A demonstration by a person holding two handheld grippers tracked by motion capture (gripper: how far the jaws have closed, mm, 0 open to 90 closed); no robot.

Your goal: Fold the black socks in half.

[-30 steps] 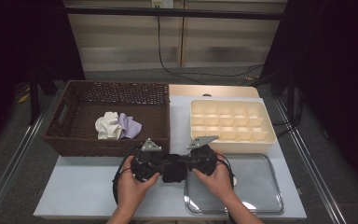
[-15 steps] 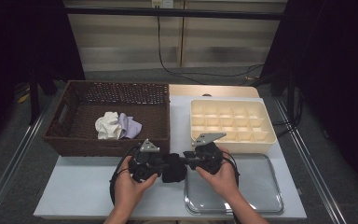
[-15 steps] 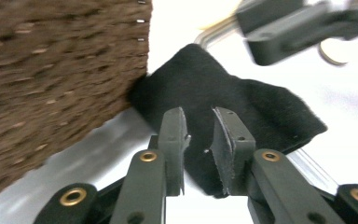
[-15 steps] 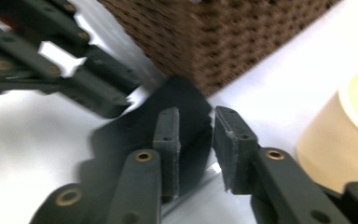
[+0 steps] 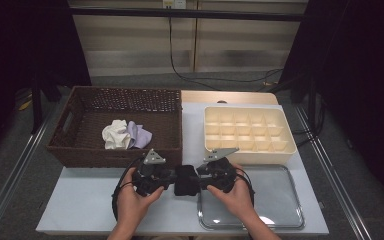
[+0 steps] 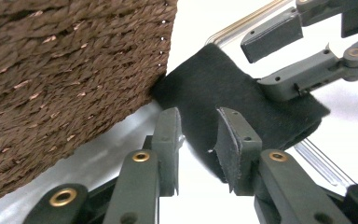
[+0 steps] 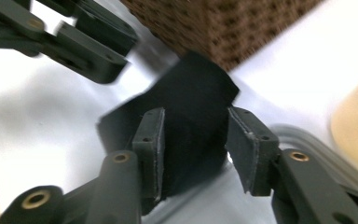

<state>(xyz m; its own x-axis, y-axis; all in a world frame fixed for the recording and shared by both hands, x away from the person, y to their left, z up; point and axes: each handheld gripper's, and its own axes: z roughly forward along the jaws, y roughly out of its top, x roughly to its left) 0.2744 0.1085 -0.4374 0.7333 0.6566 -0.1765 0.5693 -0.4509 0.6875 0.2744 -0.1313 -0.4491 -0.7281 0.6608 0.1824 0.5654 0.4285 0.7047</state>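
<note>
A small black cloth lies on the white table at the front, just before the wicker basket. My left gripper and right gripper face each other across it, each held in a hand. In the left gripper view the left gripper has the cloth between its jaws, which have just been opening, with a gap at the pads. In the right gripper view the right gripper also straddles the cloth. Its jaws have been opening too, and the right-hand pad stands off the fabric.
The brown basket holds a white cloth and a lavender cloth. A cream compartment box stands at the right rear. A clear tray lies in front of it, under the right hand. The table's front edge is close below the hands.
Both pairs of jaws have spread apart and let go of the black cloth, which stays between them. The hands have hardly moved.
</note>
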